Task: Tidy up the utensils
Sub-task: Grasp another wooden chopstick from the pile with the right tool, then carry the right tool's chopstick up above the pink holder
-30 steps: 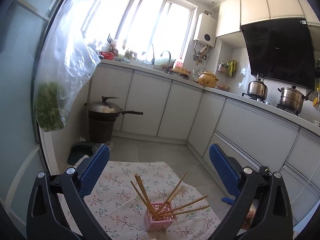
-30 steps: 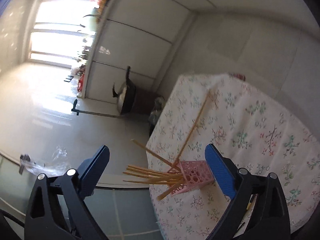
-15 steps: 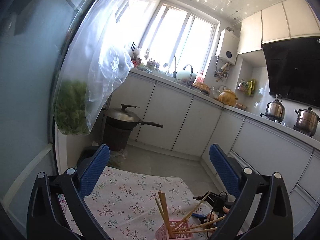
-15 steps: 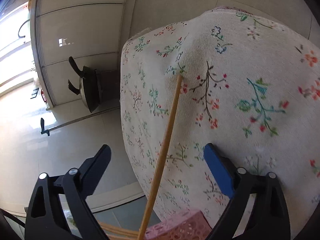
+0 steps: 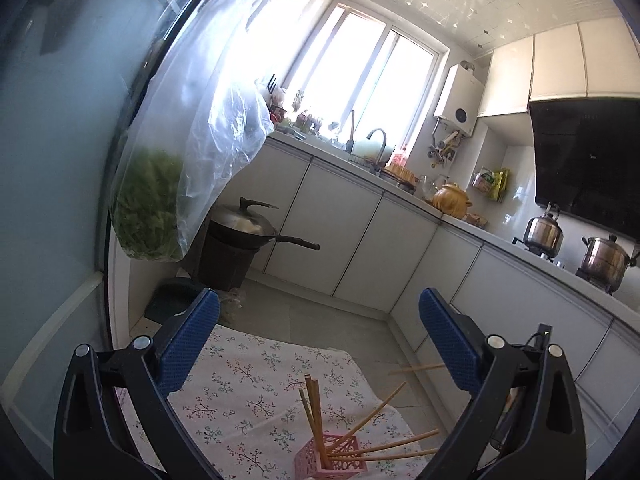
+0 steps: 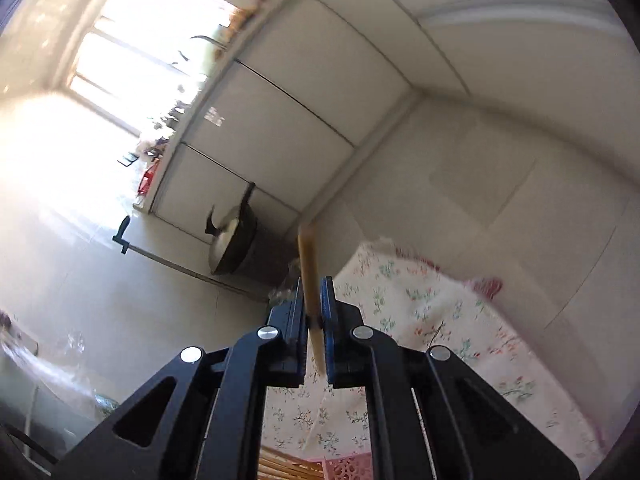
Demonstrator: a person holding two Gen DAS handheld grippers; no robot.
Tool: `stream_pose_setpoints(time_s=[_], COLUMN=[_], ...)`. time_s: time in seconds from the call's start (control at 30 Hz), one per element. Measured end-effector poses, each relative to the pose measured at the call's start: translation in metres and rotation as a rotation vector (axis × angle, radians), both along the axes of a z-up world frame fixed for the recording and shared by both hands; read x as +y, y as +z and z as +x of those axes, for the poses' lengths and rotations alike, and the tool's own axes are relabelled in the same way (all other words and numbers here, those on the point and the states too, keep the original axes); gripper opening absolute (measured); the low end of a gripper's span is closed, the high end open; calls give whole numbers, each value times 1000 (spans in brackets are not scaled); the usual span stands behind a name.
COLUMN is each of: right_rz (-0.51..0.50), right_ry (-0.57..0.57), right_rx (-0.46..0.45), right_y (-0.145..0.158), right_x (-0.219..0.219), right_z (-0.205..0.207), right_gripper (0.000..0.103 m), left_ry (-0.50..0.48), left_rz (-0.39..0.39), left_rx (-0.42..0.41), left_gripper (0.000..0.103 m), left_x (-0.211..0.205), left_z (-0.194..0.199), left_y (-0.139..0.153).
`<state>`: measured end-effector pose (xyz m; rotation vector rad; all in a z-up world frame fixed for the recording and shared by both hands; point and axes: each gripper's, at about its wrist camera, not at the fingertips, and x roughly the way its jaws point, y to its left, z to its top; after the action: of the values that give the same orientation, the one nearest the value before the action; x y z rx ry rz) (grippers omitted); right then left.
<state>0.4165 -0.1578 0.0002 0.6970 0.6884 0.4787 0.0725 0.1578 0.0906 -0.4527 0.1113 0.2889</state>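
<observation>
Two grippers are in play. Right gripper (image 6: 314,300) is clenched on one chopstick (image 6: 308,264), its blue pads pressed to either side of the stick, which juts up past the fingertips and runs down behind them toward the cloth; this view is blurred. Left gripper (image 5: 320,328) stands wide apart with nothing between its pads, hanging above the table. Below it, a pink holder (image 5: 330,458) sits on the floral cloth (image 5: 240,384) near the cloth's right edge, with several chopsticks (image 5: 314,412) in it, some upright, others splayed to the right. One more stick (image 5: 416,368) shows level behind the left gripper's right finger. Beyond lie a grey tiled floor, white cabinets (image 5: 352,232), a wok (image 5: 244,226) on a dark bin, a bag of greens (image 5: 148,204), a bright window, and pots (image 5: 604,258) on the stove.
</observation>
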Motion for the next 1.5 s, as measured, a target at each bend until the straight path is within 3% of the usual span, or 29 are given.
stream_pose_setpoints(time_s=[0.13, 0.33, 0.77, 0.93, 1.07, 1.5], right_rz=[-128, -238, -268, -312, -395, -431], right_ry=[-45, -35, 39, 31, -16, -37], right_rx=[-203, -306, -301, -298, -368, -372], right_y=[82, 121, 101, 87, 79, 39], right_x=[2, 45, 62, 76, 98, 134], right_z=[-77, -155, -221, -214, -212, -179], right_gripper=[7, 6, 6, 6, 6, 6], left_ry=[1, 3, -25, -33, -32, -6], left_rz=[-83, -148, -177, -170, -166, -186], left_rx=[-46, -122, -136, -119, -104, -60], left_gripper=[96, 96, 96, 96, 96, 96], left_x=[11, 22, 26, 24, 25, 40], left_z=[-18, -46, -55, -52, -47, -33], left_y=[11, 28, 34, 35, 33, 18])
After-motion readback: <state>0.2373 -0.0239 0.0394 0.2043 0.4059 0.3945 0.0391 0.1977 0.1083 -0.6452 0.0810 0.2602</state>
